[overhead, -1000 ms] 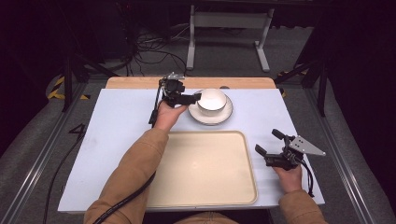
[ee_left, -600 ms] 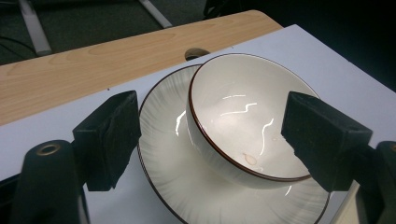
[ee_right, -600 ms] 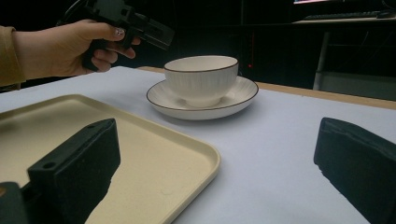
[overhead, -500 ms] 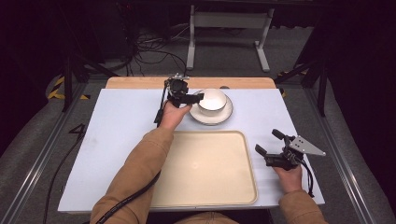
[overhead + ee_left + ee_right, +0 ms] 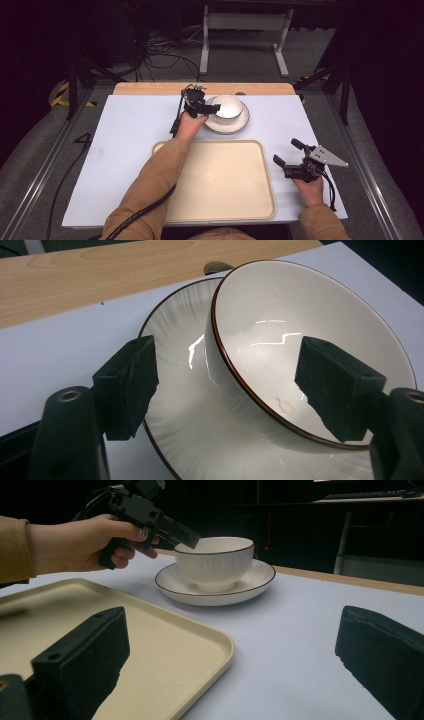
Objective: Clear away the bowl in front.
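High view: left hand-held gripper (image 5: 214,108) reaches level, jaws closing astride bowl (image 5: 228,106) rim.

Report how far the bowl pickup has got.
Done: the left gripper straddles the bowl's near rim, one jaw inside, one outside. In hand: its jaws have just been closing, pads not yet pressing. Left: grip and lift; the bowl sits on its saucer, the tray is bare.

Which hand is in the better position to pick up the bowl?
Left. The left tongs already straddle the rim of the bowl on its plate, not gripping yet. The right tongs sit open beside the tray, far away.
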Tool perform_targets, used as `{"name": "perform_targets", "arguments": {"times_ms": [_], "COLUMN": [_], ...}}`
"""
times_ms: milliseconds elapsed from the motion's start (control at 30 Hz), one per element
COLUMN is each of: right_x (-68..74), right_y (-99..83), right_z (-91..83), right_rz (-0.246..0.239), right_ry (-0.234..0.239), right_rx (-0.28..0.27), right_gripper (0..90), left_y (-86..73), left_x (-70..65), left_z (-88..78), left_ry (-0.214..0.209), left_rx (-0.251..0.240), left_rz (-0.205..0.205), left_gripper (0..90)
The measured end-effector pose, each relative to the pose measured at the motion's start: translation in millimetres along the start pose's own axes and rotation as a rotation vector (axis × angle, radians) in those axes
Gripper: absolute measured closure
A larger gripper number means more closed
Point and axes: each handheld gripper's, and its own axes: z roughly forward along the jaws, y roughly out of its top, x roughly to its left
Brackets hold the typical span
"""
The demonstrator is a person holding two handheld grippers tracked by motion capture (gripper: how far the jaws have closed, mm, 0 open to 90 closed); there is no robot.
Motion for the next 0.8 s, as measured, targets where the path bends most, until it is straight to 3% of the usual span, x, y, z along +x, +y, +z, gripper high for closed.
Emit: {"name": "perform_targets", "arguments": {"times_ms": [300,600,667,800], "right_x": [-0.5,-0.8,-0.8,-0.7], "right_y": [0.0,0.0,0.0,0.0], "right_z": [-0.3,-0.5,-0.4,-0.4], "right_rz": [0.003,0.013,0.012,0.012], "right_ry": [0.003,0.003,0.004,0.004], "right_rx": [-0.001,-0.004,-0.004,-0.003], "right_gripper": [1.2,1.2,1.2,1.2], "left_y": [-2.0,0.8,2.5,4.0], "left_x": [-5.1,-11.5,-14.7,-15.2], "left_z": [9.3,13.1,13.0,13.1], "left_ry": [0.005,0.038,0.069,0.086], "left_rx": [0.047,0.092,0.100,0.104], "left_rz": [-0.026,-0.040,-0.034,-0.058], "left_gripper": [38.6,51.9,56.2,63.1]}}
